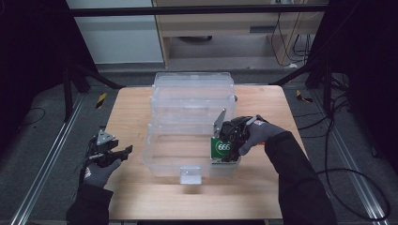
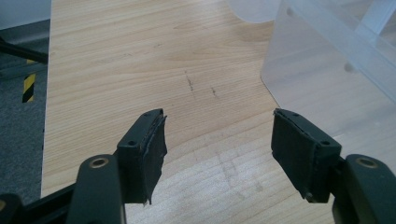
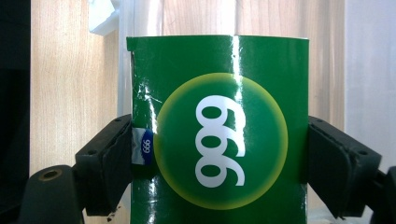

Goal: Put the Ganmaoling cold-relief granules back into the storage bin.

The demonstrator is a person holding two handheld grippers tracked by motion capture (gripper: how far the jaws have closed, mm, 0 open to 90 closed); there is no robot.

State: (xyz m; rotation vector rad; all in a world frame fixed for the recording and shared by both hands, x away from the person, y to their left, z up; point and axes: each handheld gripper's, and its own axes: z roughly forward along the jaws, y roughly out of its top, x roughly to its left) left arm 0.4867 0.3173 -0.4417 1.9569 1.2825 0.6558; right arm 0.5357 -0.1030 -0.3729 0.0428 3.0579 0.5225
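Observation:
A green carton (image 1: 219,149) printed with a white "999" (image 3: 219,130) hangs at the right end of a clear plastic bin (image 1: 155,157), low inside it. My right gripper (image 1: 229,149) is shut on the carton, and in the right gripper view (image 3: 219,140) its black pads press both side faces. My left gripper (image 1: 123,152) hovers over the table's left edge, apart from the bin. It stands open (image 2: 217,135) with bare wood between its jaws, and the bin's wall (image 2: 327,70) rises to its right.
The bin's clear lid (image 1: 192,93) stands swung back behind it. A white latch (image 1: 190,174) juts from the bin's front wall. The wooden table (image 1: 263,192) ends at dark floor with cables and metal rails on both sides.

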